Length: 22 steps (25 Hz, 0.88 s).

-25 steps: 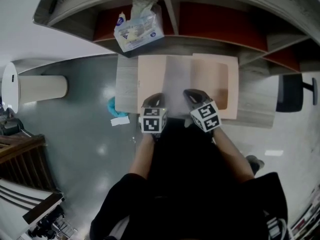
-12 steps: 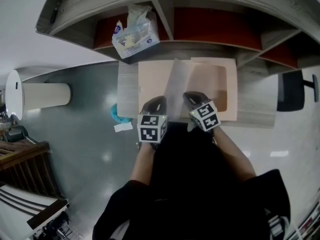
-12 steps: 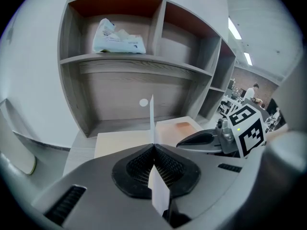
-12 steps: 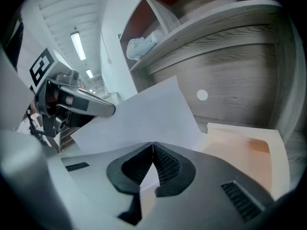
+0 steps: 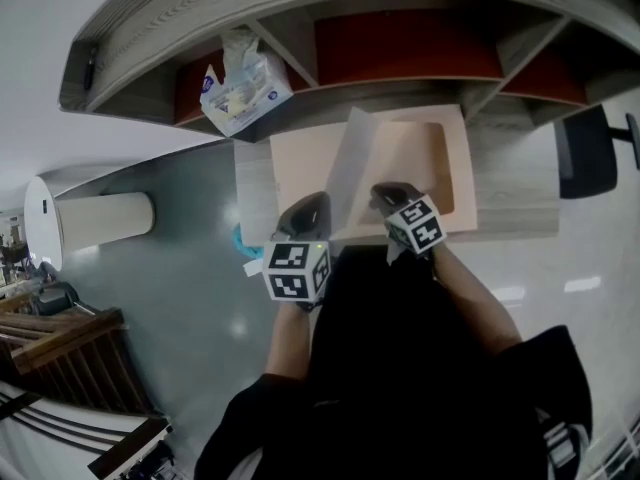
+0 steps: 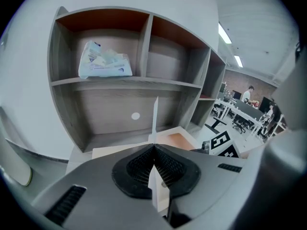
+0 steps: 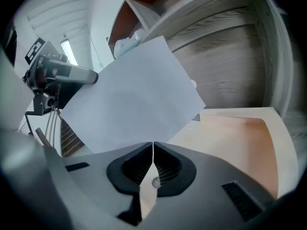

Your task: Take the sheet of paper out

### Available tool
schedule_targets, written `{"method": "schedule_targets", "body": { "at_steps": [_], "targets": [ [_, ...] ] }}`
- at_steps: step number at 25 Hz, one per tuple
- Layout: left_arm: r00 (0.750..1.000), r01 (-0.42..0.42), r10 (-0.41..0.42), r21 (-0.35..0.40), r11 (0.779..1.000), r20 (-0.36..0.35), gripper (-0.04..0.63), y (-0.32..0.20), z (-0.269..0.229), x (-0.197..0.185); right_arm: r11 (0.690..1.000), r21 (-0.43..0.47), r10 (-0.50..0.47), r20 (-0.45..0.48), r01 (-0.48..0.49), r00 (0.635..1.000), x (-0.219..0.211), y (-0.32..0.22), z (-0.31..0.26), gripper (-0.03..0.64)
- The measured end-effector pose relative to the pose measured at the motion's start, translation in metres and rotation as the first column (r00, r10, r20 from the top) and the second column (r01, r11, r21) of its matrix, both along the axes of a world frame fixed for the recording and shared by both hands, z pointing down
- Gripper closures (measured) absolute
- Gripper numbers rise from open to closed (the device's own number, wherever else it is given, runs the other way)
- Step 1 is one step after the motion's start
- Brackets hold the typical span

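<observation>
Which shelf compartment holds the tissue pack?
The upper left compartment in the left gripper view: the tissue pack lies on its floor. The one beside it and the one below hold no pack.

A grey wood shelf unit (image 5: pixel 300 8) with red-brown back panels stands over a pale wood tabletop (image 5: pixel 253 183). Left of the shelf unit, a cream cylinder (image 5: pixel 100 223) shows over glossy grey floor (image 5: pixel 190 278). Right of it stands a dark chair (image 5: pixel 585 148). 2 strip lights (image 6: pixel 224 33) glow above its right side.

Bright even light, fisheye-warped edges
</observation>
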<state>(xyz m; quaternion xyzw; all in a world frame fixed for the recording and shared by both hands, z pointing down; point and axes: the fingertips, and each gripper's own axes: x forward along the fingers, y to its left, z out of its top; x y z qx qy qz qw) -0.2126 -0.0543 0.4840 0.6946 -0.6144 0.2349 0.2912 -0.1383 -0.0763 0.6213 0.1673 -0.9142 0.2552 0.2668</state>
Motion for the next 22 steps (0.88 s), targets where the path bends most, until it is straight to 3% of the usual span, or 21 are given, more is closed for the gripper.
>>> {"method": "schedule_targets", "body": {
  "at_steps": [8,10,15,18,22],
  "targets": [
    [0.997,-0.057,0.055,0.046,0.997,0.048,0.551,-0.003,-0.032,0.012,0.998,-0.062,0.040,0.121,-0.033,0.992,0.000,-0.019,0.002,0.592],
    [0.997,-0.063,0.061,0.054,0.997,0.044,0.551,-0.003,-0.036,0.013,0.995,-0.099,0.042,0.162,-0.026,0.986,-0.002,-0.022,0.004,0.466],
    [0.998,-0.063,0.061,0.074,0.995,0.023,0.551,-0.003,-0.047,0.008,0.971,-0.236,0.038,0.290,0.033,0.956,-0.012,-0.024,0.004,0.382],
    [0.997,-0.073,0.071,0.092,0.993,0.033,0.551,-0.002,-0.058,0.006,0.933,-0.355,0.089,0.399,0.064,0.913,-0.018,-0.024,0.002,0.364],
    [0.994,-0.094,0.088,0.110,0.990,0.058,0.551,0.001,-0.072,0.007,0.886,-0.446,0.162,0.552,0.125,0.818,-0.023,-0.027,-0.012,0.359]
  ]
}}
